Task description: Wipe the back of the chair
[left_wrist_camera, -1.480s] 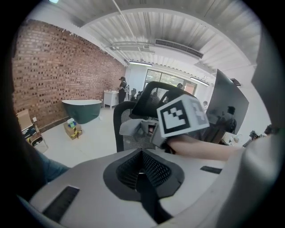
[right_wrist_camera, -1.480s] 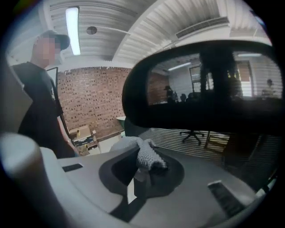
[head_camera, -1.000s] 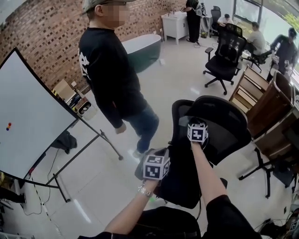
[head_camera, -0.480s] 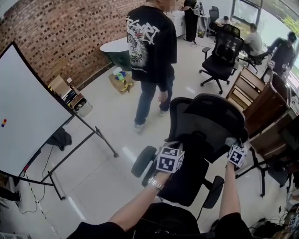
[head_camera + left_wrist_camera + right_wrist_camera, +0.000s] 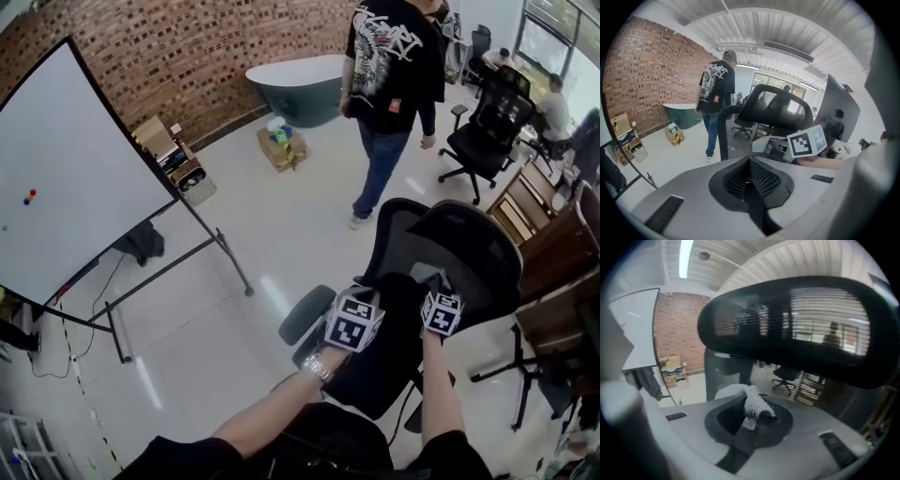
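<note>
A black mesh office chair [image 5: 457,251] stands just in front of me, its back turned my way. My right gripper [image 5: 432,287] is shut on a grey-white cloth [image 5: 428,277] and holds it against the upper middle of the chair back. In the right gripper view the cloth [image 5: 753,404] bunches out of the jaws, under the headrest [image 5: 797,329]. My left gripper [image 5: 364,296] hovers at the left edge of the chair back, shut with nothing in it. The left gripper view shows the mesh back [image 5: 774,108] and the right gripper's marker cube [image 5: 806,142].
A person in a black T-shirt [image 5: 394,66] walks on the floor beyond the chair. A whiteboard on a stand [image 5: 66,178] fills the left. A green tub [image 5: 298,89] and a cardboard box [image 5: 279,145] sit by the brick wall. Wooden furniture [image 5: 553,239] and another office chair [image 5: 489,122] stand at the right.
My right gripper has swung with the cloth from the chair back's right edge to its middle. The person has walked farther away. My left gripper stays by the chair's left edge.
</note>
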Demonstrator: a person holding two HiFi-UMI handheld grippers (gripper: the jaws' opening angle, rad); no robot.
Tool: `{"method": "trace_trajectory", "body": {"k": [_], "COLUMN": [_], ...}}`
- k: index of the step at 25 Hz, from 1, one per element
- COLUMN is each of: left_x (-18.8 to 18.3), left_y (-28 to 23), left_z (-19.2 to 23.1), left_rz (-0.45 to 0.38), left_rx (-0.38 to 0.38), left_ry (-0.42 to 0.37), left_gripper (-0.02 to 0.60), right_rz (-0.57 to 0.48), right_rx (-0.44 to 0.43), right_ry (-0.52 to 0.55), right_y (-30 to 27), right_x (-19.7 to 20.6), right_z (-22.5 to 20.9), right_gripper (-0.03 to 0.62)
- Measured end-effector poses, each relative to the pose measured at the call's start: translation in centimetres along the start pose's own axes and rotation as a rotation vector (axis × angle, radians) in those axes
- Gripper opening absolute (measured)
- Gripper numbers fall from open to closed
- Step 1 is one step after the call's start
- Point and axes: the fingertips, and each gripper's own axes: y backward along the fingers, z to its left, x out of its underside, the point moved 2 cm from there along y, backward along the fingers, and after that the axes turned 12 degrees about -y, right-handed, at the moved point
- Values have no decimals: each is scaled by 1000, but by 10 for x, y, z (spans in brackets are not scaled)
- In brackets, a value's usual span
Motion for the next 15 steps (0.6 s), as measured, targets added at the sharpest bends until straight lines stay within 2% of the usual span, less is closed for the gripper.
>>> {"method": "trace_trajectory", "body": {"k": [3, 6, 11, 13, 15], "left_x": [4, 19, 31, 32, 33], "left_y": [18, 29, 43, 41, 34], "left_z": [21, 37, 48, 47, 43], "left_rz": [3, 28, 49, 53, 54], "left_rx": [-36, -73, -107, -117, -116], "left_ry": [0, 21, 26, 33, 38], "left_gripper": [2, 2, 2, 2, 2], "right_rz": [44, 97, 138, 136, 142], "right_rx": [-178, -212, -208, -180, -108], "right_ry": [65, 113, 194, 252, 266], "right_y": [-45, -84, -112, -106, -97], "right_x": [2, 7, 17, 19, 28], "right_z": [84, 123, 125, 105, 65], "right_gripper": [35, 35, 34, 34, 34]}}
